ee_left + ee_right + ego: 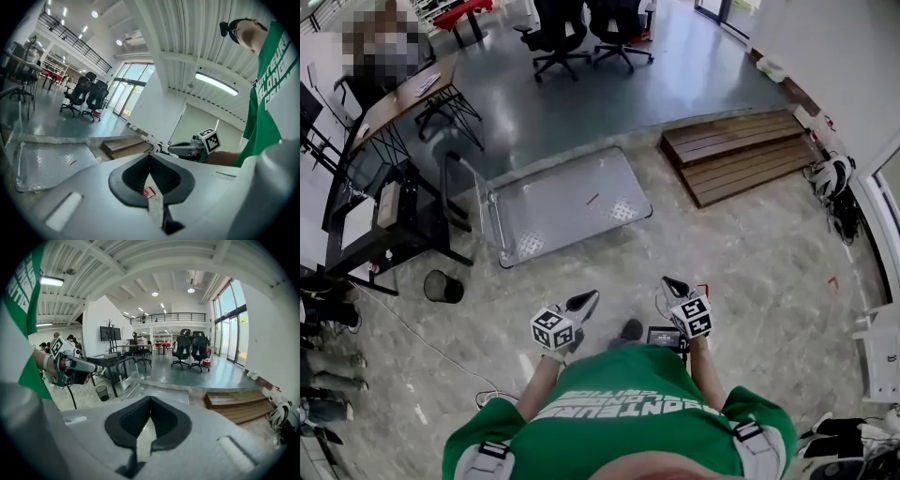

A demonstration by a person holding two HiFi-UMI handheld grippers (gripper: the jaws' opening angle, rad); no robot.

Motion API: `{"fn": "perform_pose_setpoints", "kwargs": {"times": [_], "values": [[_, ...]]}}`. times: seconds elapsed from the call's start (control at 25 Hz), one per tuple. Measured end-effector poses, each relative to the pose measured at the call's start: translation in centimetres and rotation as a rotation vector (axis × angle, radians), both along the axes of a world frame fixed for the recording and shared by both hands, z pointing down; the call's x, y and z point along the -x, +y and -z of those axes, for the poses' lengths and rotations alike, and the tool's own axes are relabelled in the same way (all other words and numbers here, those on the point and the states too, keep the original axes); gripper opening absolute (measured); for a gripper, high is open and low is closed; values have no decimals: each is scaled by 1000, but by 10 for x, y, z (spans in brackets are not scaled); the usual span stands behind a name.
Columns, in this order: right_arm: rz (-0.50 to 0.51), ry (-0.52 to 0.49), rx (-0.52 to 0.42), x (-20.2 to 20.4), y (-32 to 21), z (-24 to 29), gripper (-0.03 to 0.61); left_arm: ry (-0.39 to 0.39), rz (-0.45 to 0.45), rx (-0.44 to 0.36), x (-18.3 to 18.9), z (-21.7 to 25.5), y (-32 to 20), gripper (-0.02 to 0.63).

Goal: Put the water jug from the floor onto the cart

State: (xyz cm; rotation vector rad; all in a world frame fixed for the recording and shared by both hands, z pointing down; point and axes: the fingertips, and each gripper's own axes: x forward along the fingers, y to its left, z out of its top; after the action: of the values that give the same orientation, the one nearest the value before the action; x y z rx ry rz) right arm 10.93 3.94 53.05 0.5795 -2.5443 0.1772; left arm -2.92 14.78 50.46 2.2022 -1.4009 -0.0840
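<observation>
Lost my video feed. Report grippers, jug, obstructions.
Both shut, empty: left hand-held gripper, right hand-held gripper. No jug in view. Bare cart ahead, nothing between.

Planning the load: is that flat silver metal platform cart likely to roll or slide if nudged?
It probably rolls easily: the flat silver metal platform cart sits on a smooth polished floor, though its wheels aren't visible. Being low and wide, it looks unlikely to tip. Its metal surface seems stiff and should not flex much under load.
</observation>
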Motion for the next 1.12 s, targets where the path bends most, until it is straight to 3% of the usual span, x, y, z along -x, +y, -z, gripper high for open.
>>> {"fn": "perform_pose_setpoints", "kwargs": {"times": [0.36,0.56,0.72,0.8,0.96,1.12], "values": [[-41,-3,72,-49,-56,-26,-8,-25,-57,7,-37,2,-59,9],[-6,-5,100,-63,-77,-38,-8,-50,-86,30,-49,3,-75,9],[-18,-57,212,-67,-90,-56,6,-73,-154,65,-59,7,-82,11],[-52,-51,286,-79,-92,-85,74,-78,-190,92,-67,1,-79,9],[-123,24,408,-111,-83,-159,115,-87,-261,164,-80,-20,-64,9],[-186,98,560,-133,-77,-248,140,-74,-264,215,-75,-39,-60,9]]}}
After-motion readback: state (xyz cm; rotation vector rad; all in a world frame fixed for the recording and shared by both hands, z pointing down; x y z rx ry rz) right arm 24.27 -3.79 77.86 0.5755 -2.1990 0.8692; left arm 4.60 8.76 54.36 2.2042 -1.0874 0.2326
